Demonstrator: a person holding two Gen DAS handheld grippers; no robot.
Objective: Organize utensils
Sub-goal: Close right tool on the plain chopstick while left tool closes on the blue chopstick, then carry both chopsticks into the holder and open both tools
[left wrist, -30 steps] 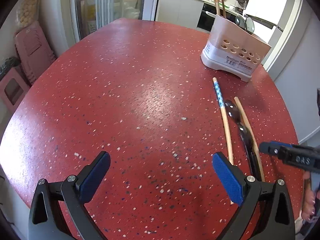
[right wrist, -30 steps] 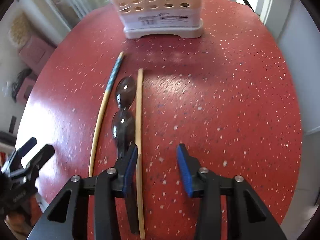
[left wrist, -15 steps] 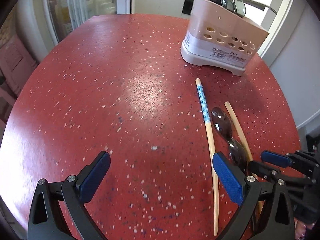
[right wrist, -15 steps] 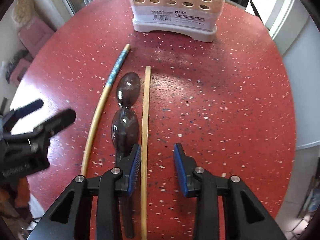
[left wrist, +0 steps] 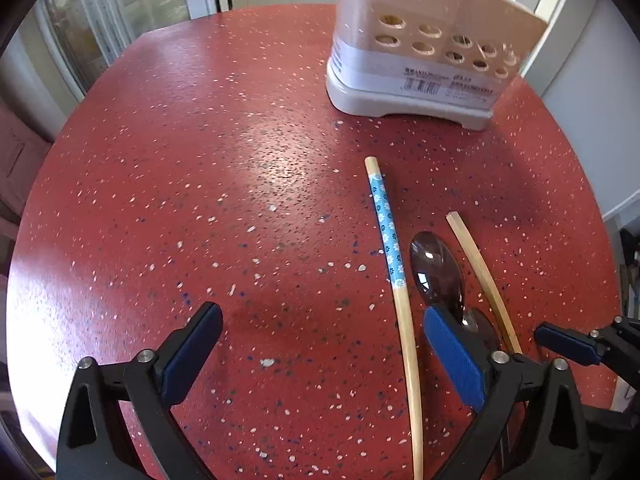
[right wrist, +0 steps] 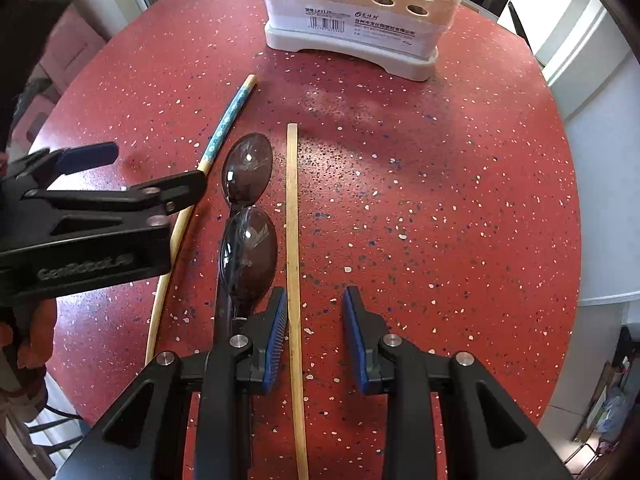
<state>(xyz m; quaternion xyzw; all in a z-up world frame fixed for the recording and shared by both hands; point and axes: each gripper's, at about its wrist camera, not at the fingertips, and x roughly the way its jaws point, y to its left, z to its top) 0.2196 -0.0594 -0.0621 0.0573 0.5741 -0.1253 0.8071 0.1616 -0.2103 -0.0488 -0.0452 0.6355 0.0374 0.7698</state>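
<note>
On the red speckled table lie a blue-patterned chopstick, two dark spoons in line, and a plain chopstick. My left gripper is open, and the patterned chopstick runs just inside its right finger. My right gripper points down over the plain chopstick. Its jaws are closing with that chopstick between them, close to the left pad; the right pad stands clear of it. The spoons lie just left of it. The left gripper straddles the patterned chopstick.
A beige utensil holder with round holes stands at the far side of the table, with the same holder showing in the left wrist view. The right gripper shows at the right edge. A hand in an orange sleeve holds the left gripper.
My left gripper has moved right, up to the utensils, and now straddles the patterned chopstick. The right gripper's jaws have narrowed around the plain chopstick.
</note>
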